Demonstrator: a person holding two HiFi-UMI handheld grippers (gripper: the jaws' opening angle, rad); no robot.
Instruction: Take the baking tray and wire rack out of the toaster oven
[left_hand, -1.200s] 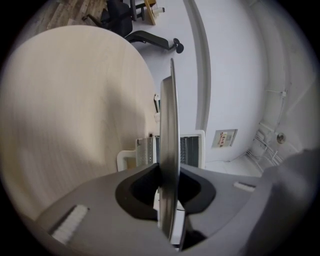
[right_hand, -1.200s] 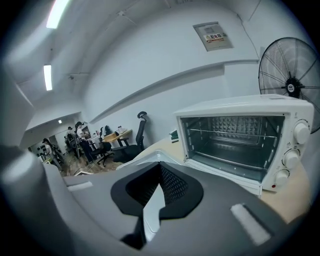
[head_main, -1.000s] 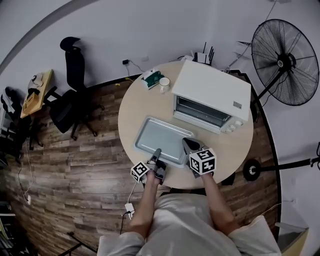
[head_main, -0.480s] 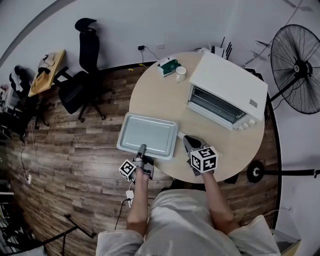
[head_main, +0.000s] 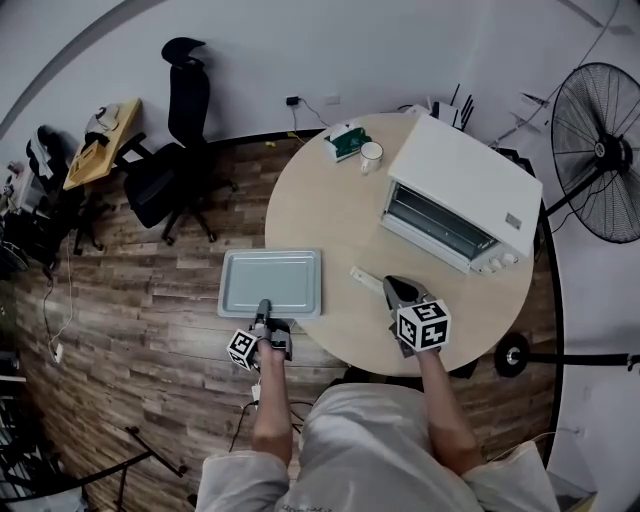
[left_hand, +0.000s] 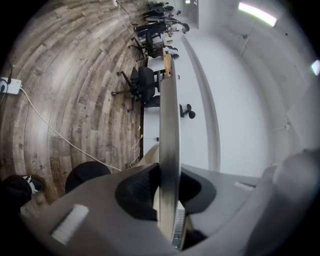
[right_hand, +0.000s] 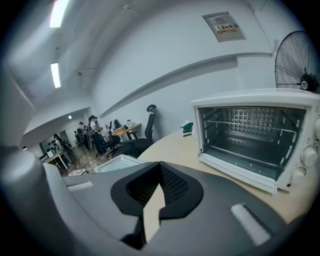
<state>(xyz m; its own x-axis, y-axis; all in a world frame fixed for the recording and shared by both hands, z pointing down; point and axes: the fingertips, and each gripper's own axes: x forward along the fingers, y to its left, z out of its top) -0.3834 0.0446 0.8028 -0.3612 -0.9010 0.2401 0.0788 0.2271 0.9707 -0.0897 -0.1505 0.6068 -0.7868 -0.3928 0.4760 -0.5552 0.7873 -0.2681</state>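
Observation:
The grey baking tray (head_main: 270, 283) hangs level past the round table's (head_main: 320, 215) left edge, over the wooden floor. My left gripper (head_main: 264, 306) is shut on the middle of its near rim. In the left gripper view the tray (left_hand: 169, 145) shows edge-on, pinched between the jaws of the left gripper (left_hand: 169, 192). The white toaster oven (head_main: 465, 185) stands open at the table's right. In the right gripper view a bar of the wire rack (right_hand: 250, 155) crosses its cavity. My right gripper (head_main: 392, 286) rests low over the table before the oven, shut and holding nothing.
A small white object (head_main: 362, 277) lies on the table left of the right gripper. A green tissue box (head_main: 347, 141) and a white mug (head_main: 371, 153) sit at the far edge. A black office chair (head_main: 165, 180) stands on the floor, and a pedestal fan (head_main: 600, 150) on the right.
My left gripper has carried the tray to the left, from on the table to beyond its edge and slightly lower. The right gripper has stayed put.

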